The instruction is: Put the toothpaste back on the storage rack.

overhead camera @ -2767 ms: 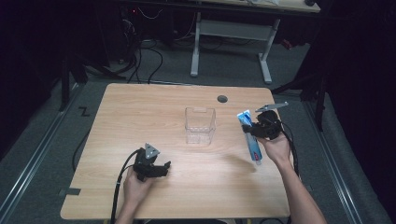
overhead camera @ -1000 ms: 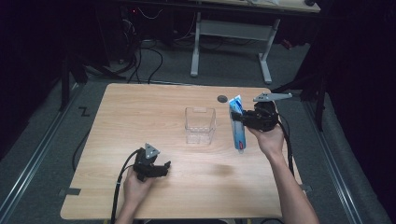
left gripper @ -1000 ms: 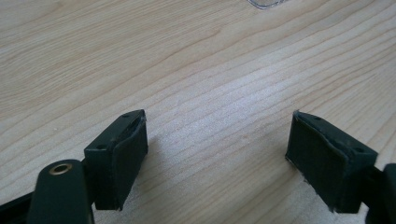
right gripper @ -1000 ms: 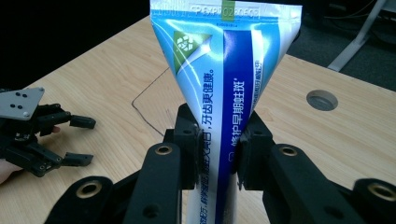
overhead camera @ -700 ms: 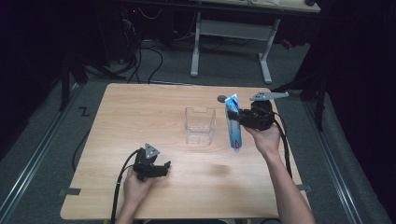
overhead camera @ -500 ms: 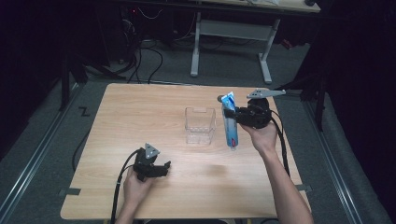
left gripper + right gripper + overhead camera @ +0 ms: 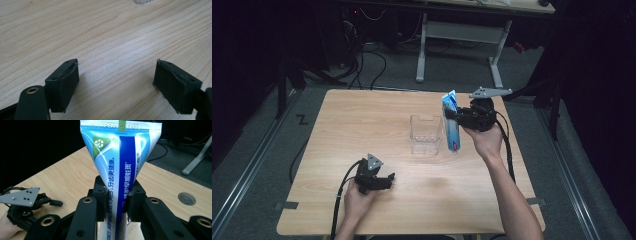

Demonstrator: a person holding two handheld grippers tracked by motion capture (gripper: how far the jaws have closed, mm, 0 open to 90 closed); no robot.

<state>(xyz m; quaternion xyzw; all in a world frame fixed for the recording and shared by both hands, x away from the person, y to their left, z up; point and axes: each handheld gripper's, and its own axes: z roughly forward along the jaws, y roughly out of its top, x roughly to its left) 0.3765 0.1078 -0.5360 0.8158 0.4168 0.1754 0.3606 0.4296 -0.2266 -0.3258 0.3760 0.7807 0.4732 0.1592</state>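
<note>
Toothpaste tube (image 7: 120,170) is pinched tight in the right claw (image 7: 117,200), held up just beside the clear box (image 7: 426,135), crimped end up. Left claw (image 7: 115,82) rests low on the table (image 7: 362,115), wide open and empty, well apart from the box.

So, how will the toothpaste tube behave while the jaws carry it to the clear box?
The toothpaste tube probably gives a little: the right gripper pinches its narrower middle. Its glossy skin may be slippery, so it could slide down. Held nearly upright beside the clear box, it hangs straight, so it seems fairly stiff and light.
</note>
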